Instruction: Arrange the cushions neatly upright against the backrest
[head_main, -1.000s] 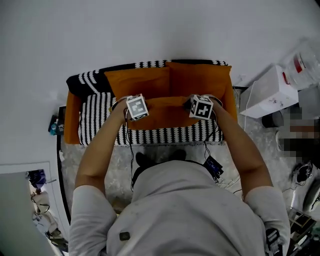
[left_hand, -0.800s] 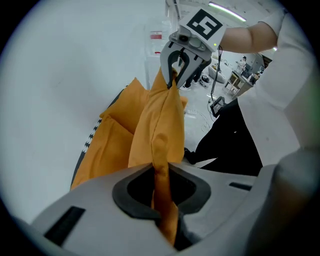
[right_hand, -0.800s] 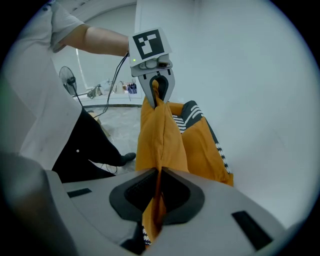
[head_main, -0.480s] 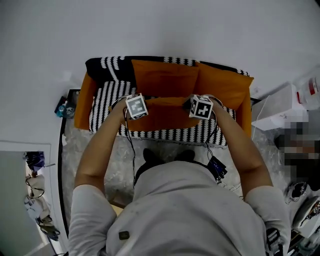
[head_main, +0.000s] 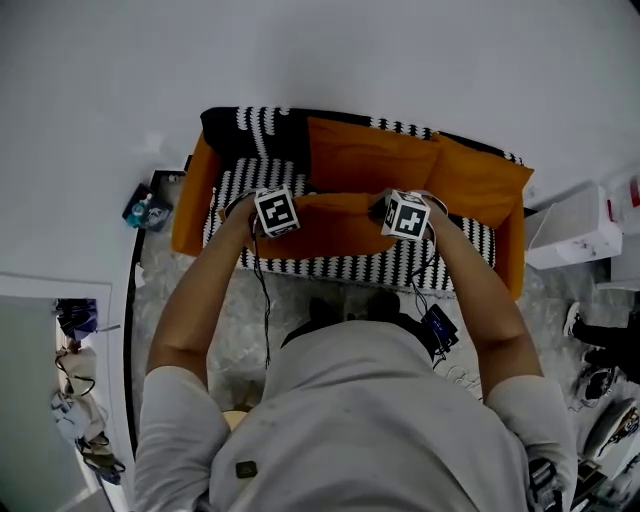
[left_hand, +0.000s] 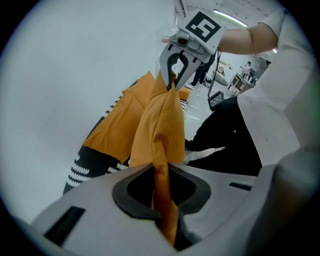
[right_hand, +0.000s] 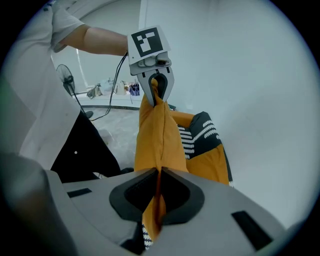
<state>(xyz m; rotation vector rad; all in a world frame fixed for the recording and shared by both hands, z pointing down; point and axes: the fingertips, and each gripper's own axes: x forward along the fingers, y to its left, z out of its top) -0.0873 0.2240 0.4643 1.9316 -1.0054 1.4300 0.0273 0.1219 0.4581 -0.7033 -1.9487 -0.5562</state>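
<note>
An orange cushion (head_main: 335, 222) hangs stretched between my two grippers, above the striped seat of the sofa (head_main: 240, 180). My left gripper (head_main: 285, 215) is shut on its left edge, and the fabric runs pinched through the jaws (left_hand: 162, 200). My right gripper (head_main: 395, 215) is shut on the opposite edge (right_hand: 157, 195). Each gripper view shows the other gripper clamped on the far corner of the cushion (left_hand: 162, 130). Two more orange cushions (head_main: 370, 155) (head_main: 475, 180) lean upright against the backrest. A black-and-white cushion (head_main: 250, 130) sits at the back left.
The sofa has orange arms and stands against a white wall. A white box (head_main: 580, 225) stands on the floor to the right, and a small blue item (head_main: 140, 210) lies to the left. Cables (head_main: 440, 330) trail on the floor by the person's legs.
The head camera has shifted, so the sofa now sits further right and tilted in view. Both grippers keep the same hold on the cushion.
</note>
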